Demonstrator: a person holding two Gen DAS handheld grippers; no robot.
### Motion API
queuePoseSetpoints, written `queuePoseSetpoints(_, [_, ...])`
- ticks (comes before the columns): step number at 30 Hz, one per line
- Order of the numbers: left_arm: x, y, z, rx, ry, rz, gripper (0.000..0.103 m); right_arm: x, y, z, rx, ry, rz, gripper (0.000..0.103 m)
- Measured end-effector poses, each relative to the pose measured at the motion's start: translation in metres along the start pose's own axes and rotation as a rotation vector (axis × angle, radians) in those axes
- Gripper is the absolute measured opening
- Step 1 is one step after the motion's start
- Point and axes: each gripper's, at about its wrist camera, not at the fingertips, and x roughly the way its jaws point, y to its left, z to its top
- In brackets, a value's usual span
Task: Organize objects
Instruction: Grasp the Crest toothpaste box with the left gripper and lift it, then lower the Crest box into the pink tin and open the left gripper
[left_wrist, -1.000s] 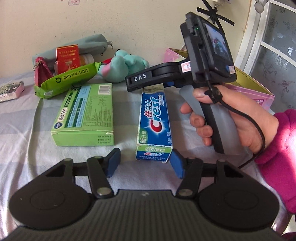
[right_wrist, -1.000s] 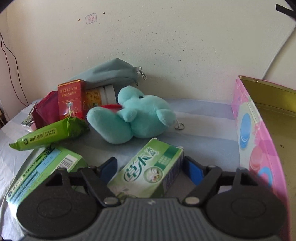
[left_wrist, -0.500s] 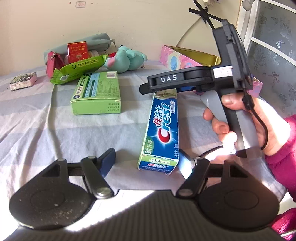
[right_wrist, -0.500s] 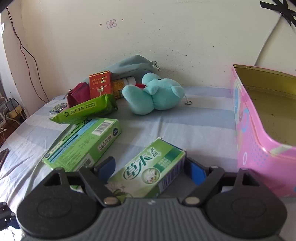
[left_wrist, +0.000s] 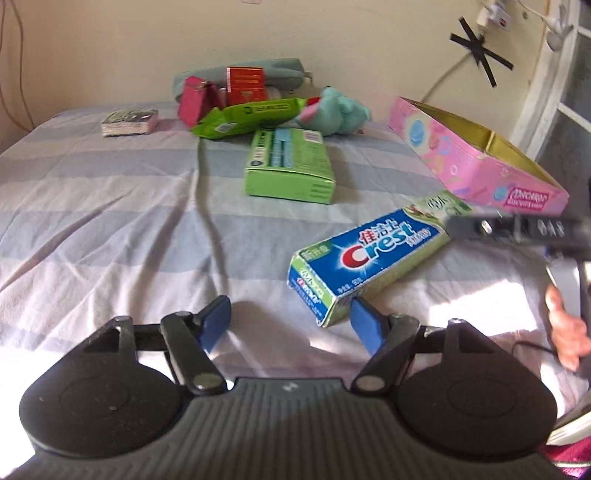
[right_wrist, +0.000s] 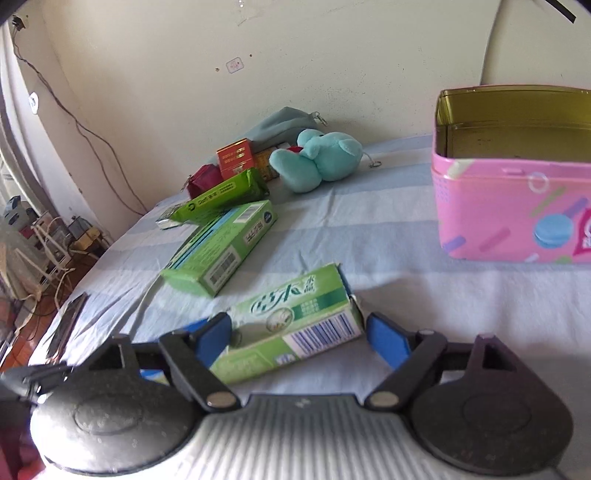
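On the far left of the striped sheet (left_wrist: 110, 206) lies a small packet (left_wrist: 129, 122), then a heap by the wall: red pouch (left_wrist: 195, 101), red box (left_wrist: 245, 85), a green wrapper (left_wrist: 251, 116) printed "Dafi" in the right view, and a teal plush (left_wrist: 332, 112). Nearer sits a flat green box (left_wrist: 288, 166) (its print too small to read). The left gripper (left_wrist: 290, 321) stands about half open and holds nothing; the "Crest" toothpaste box (left_wrist: 369, 258) lies on the sheet with its near end just by the right pad. The right gripper (right_wrist: 299, 338) is closing around that box's far end, the pads seemingly not yet pressing. The step looks like grasping it for the open pink tin (left_wrist: 480, 173), which lies just beyond. Next: a firm squeeze across its narrow sides, a lift, then clearing the tin's rim.
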Motion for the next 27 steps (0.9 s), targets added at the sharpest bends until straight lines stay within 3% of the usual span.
queuePoseSetpoints(2, [-0.003,0.012,0.004,-0.061,0.005,-0.017,0.074,-0.018,0.005,-0.015,-0.087,-0.012,0.022,0.081])
queuePoseSetpoints(6, [-0.002,0.023,0.013,-0.172,0.018,-0.095,0.074,-0.035,0.017,-0.021,-0.278,-0.070,-0.005,0.095])
queuePoseSetpoints(10, [0.004,0.009,0.022,-0.181,0.038,-0.184,0.074,-0.016,0.021,-0.003,-0.375,-0.047,-0.024,0.097])
queuePoseSetpoints(16, [0.030,0.000,0.033,-0.166,0.075,-0.170,0.074,0.030,0.019,0.012,-0.450,0.077,0.059,0.093])
queuePoseSetpoints(18, [0.032,-0.004,0.041,-0.141,0.086,-0.140,0.075,0.032,0.023,0.008,-0.466,0.071,0.055,0.090])
queuePoseSetpoints(21, [0.027,-0.019,0.052,-0.079,0.078,-0.103,0.075,0.014,0.021,0.007,-0.461,0.023,0.036,0.082])
queuePoseSetpoints(27, [0.016,-0.081,0.117,0.060,-0.027,-0.212,0.075,-0.060,-0.001,0.029,-0.432,-0.233,-0.070,0.082])
